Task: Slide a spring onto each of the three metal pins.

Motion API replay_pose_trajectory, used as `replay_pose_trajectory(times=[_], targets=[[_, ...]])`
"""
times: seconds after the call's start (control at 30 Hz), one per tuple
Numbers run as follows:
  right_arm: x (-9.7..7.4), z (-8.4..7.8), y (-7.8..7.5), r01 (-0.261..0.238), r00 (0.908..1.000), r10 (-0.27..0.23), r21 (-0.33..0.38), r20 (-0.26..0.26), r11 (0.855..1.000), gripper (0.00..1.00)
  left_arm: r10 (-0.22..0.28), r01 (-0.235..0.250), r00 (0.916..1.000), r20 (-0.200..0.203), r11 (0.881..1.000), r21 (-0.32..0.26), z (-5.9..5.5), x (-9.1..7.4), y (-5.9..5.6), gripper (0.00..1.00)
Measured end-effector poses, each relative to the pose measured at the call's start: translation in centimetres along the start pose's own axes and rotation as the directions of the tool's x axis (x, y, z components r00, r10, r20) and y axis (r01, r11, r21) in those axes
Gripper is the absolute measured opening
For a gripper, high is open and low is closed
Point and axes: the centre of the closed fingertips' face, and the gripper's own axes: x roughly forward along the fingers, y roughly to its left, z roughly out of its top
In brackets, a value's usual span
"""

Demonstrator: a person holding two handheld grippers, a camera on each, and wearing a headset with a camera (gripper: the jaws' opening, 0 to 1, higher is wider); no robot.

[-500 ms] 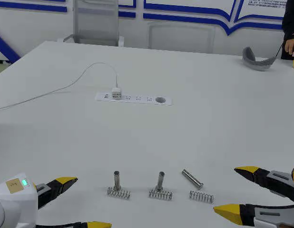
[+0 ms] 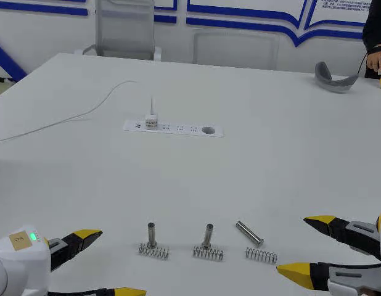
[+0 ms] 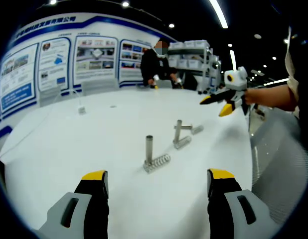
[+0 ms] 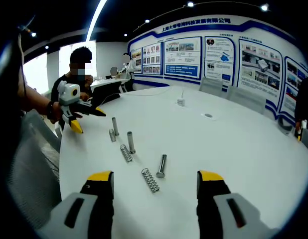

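Three metal pins sit near the front of the white table [image 2: 178, 179]. The left pin [image 2: 151, 234] and the middle pin [image 2: 208, 235] stand upright; the right pin [image 2: 248, 232] lies on its side. A spring lies in front of each: left spring [image 2: 153, 251], middle spring [image 2: 208, 253], right spring [image 2: 261, 255]. My left gripper [image 2: 101, 262] hovers open at the lower left, its jaws empty [image 3: 156, 177]. My right gripper [image 2: 304, 243] is open at the lower right, facing the lying pin [image 4: 161, 166] and its spring [image 4: 150, 179].
A white power strip [image 2: 173, 128] with a plugged cable [image 2: 67, 117] lies mid-table. A grey curved object [image 2: 333, 77] rests at the far right edge beside a person's hand [image 2: 376, 60]. A chair [image 2: 124, 28] stands behind the table.
The head view has shifted slightly; the pins and springs have stayed put. Both grippers hold about the same place, still open.
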Motion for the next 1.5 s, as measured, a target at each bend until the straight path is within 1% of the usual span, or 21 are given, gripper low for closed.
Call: replay_pose_trajectory(times=[0.17, 0.4, 0.57, 0.93, 1.1, 1.23, 1.33, 1.43, 1.5], targets=[[0.2, 0.2, -0.2, 0.002, 0.9999, -0.002, -0.003, -0.011, 1.0, 0.67, -0.003, 0.003, 1.0, 0.003, 1.0, 0.0, 0.1, 0.0, -0.2, 0.82], [1.0, 0.9, -0.5, 0.006, 0.9996, -0.007, -0.025, -0.027, 1.0, 0.65, -0.006, 0.006, 1.0, 0.001, 1.0, -0.002, 0.0, 0.1, -0.4, 0.82], [1.9, 1.7, -0.6, 0.008, 0.9994, -0.009, -0.024, -0.032, 1.0, 0.62, -0.007, 0.007, 1.0, 0.002, 1.0, -0.001, 0.0, 0.1, -0.4, 0.82], [4.4, 2.7, -0.8, 0.012, 0.9964, -0.014, -0.03, -0.084, 0.999, 0.52, -0.019, 0.019, 0.9998, -0.003, 1.0, -0.001, -0.2, 0.4, -0.9, 0.82], [5.7, 2.7, -1.1, 0.019, 0.9918, -0.024, -0.047, -0.126, 0.999, 0.44, -0.022, 0.022, 0.9997, -0.005, 1.0, 0.0, -0.2, 0.5, -0.9, 0.81], [6.4, 2.7, -1.2, 0.018, 0.9892, -0.024, -0.044, -0.145, 0.999, 0.42, -0.023, 0.023, 0.9997, -0.006, 1.0, -0.001, -0.2, 0.5, -0.9, 0.81], [7.0, 2.4, -1.2, 0.014, 0.985, -0.023, -0.054, -0.171, 0.998, 0.39, -0.022, 0.022, 0.9997, -0.006, 1.0, -0.003, -0.3, 0.5, -0.9, 0.81], [7.6, 2.0, -1.3, 0.02, 0.979, -0.03, -0.049, -0.202, 0.999, 0.36, -0.024, 0.024, 0.9997, -0.008, 1.0, -0.004, -0.3, 0.6, -1.0, 0.81], [7.9, 1.9, -1.4, 0.024, 0.9763, -0.033, -0.044, -0.214, 0.999, 0.33, -0.025, 0.025, 0.9996, -0.009, 1.0, -0.005, -0.4, 0.6, -1.0, 0.81]])
